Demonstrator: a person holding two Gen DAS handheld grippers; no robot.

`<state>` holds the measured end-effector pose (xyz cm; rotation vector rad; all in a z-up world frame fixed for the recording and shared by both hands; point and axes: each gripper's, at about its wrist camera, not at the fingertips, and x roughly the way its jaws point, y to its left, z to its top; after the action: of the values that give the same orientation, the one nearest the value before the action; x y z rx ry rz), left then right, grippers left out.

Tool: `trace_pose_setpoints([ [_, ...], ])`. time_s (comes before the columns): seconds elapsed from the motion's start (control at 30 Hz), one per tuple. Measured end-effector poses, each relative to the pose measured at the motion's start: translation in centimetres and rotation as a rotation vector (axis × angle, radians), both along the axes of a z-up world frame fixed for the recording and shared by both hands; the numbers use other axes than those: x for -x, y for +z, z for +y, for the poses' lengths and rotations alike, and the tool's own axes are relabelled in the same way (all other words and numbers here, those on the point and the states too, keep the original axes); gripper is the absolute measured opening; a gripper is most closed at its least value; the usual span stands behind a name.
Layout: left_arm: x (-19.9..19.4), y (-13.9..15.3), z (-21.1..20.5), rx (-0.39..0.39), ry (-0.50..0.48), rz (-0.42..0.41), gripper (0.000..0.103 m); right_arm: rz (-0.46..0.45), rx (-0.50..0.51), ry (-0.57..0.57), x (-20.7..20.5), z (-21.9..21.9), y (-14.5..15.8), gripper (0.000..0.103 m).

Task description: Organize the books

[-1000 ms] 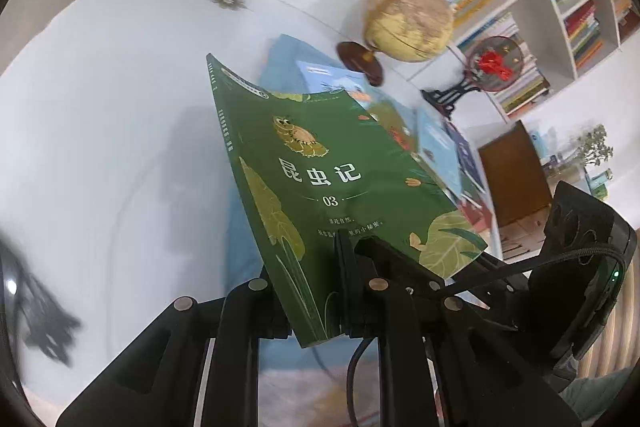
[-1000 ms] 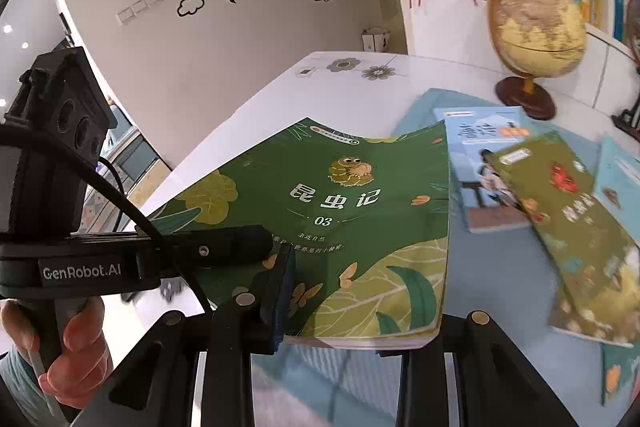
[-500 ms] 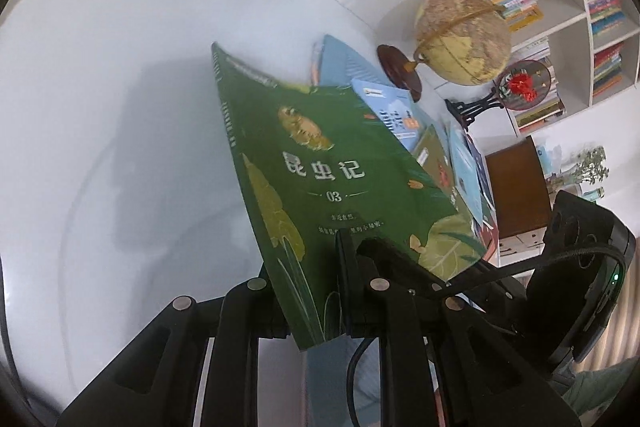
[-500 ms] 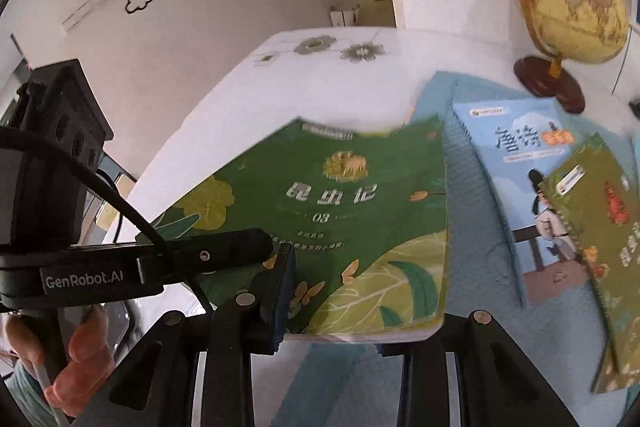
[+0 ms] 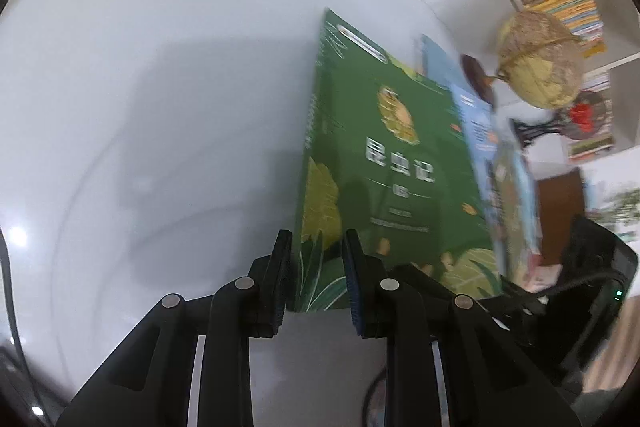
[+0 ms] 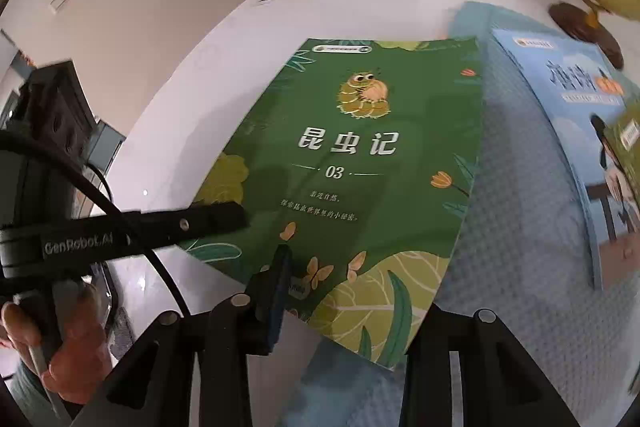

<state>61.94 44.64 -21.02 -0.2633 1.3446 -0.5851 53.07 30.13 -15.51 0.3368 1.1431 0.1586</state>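
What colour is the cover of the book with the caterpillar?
Green book with leaf patterns, clearest in the right wrist view.

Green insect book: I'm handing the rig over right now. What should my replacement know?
Left gripper: open, jaws have just been opening. The green book's near edge sits loosely between the fingers.
Right gripper: jaws have just been opening at the same edge. One finger is hidden by the book, so the grip is unclear.
Green book: cover up, straddling the white table and the blue mat. I can't tell if it lies flat.
Done: nothing stacked yet.
Left: probably clear both grippers, then gather the blue book and its neighbours on the mat.
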Motion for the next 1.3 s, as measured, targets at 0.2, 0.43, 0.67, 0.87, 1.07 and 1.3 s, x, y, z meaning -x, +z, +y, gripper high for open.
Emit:
trace_pose_setpoints([
  [0.2, 1.2, 2.9, -0.4, -0.087, -0.011, -0.118, 0.023, 0.061, -0.071, 0.031, 1.5, -1.5, 0.1, 0.040],
  [0.43, 5.3, 4.8, -4.8, -0.094, -0.131, -0.154, 0.023, 0.066, 0.048, 0.023, 7.6, -3.2, 2.2, 0.043],
  [0.67, 12.7, 5.8, -10.1, -0.042, -0.196, -0.132, 0.023, 0.055, 0.112, -0.152, 14.4, -9.3, 4.1, 0.052],
  [0.87, 20.0, 6.6, -14.8, -0.041, -0.290, -0.168, 0.023, 0.055, 0.140, -0.326, 22.2, -15.1, 5.0, 0.053],
  [1.07, 26.6, 7.6, -18.9, -0.057, -0.381, -0.197, 0.025, 0.069, 0.156, -0.465, 31.3, -20.0, 4.9, 0.054],
  [1.3, 32.3, 9.4, -22.7, -0.043, -0.485, -0.200, 0.028, 0.043, 0.071, -0.639, 37.4, -27.9, 6.2, 0.057],
])
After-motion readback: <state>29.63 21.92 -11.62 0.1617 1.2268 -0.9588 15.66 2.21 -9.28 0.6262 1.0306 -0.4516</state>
